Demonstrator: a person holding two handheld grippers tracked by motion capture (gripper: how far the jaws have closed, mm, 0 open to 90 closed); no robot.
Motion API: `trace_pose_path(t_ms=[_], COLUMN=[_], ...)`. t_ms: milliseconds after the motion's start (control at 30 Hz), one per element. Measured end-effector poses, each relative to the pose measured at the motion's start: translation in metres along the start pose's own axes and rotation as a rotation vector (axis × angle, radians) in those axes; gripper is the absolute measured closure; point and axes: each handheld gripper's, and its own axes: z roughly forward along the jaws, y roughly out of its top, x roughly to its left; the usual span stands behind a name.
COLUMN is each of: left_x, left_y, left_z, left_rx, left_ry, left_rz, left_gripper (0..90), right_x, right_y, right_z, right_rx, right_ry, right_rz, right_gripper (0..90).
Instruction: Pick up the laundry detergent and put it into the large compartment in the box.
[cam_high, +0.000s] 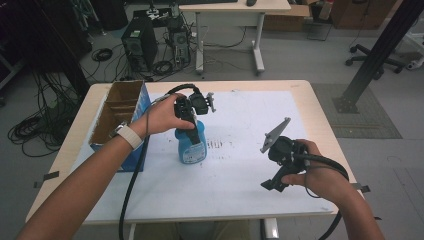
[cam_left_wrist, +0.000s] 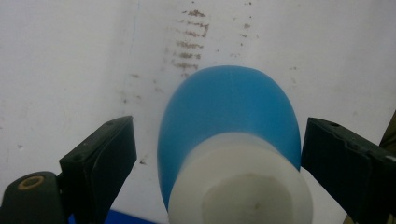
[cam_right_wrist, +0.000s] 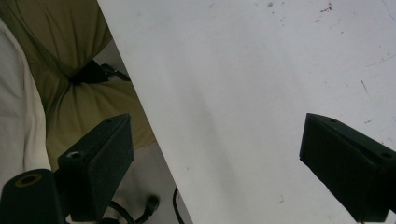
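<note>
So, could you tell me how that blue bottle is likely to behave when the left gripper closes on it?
The blue bottle stands upright and tall, so a push up high may tip it. Its rounded plastic sides look smooth, perhaps slippery. The left gripper straddles its white cap, jaws apart.

The left gripper (cam_left_wrist: 217, 158) looks straight down on a blue bottle (cam_left_wrist: 229, 112) with a white cap (cam_left_wrist: 240, 186) — its two black jaws stand wide apart, one on each side of the bottle, neither touching it. Beneath lies a white sheet (cam_left_wrist: 70, 60), marked with rows of brown smudges (cam_left_wrist: 189, 42) just beyond the bottle.
</note>
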Motion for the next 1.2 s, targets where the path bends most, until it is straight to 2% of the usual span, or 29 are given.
trace_pose_path(t_ms=[433, 667, 867, 1000, 1200], left_x=[-0.0013, -0.0018, -0.0017, -0.001, -0.0007], left_y=[0.0, 0.0001, -0.0002, -0.0004, -0.0006], left_z=[0.0015, 0.0022, 0.0017, 0.0019, 0.0019], left_rx=[0.003, 0.007, 0.002, 0.003, 0.002], left_ry=[0.001, 0.003, 0.0, -0.002, -0.005], left_rz=[0.003, 0.009, -0.001, 0.004, -0.005], left_gripper=[20.0, 28.8, 30.8, 36.3, 37.0], right_x=[0.0004, 0.001, 0.0014, 0.0016, 0.0016], right_y=[-0.002, -0.003, -0.0039, -0.0044, -0.0042], right_z=[-0.0002, -0.0009, -0.0006, -0.0006, -0.0002], right_rx=[0.0, -0.001, 0.0, -0.001, -0.001], right_ry=[-0.001, -0.002, -0.002, -0.003, -0.003], right_rz=[0.004, 0.008, 0.009, 0.01, 0.009], right_gripper=[10.1, 10.1, 10.1, 10.1, 10.1])
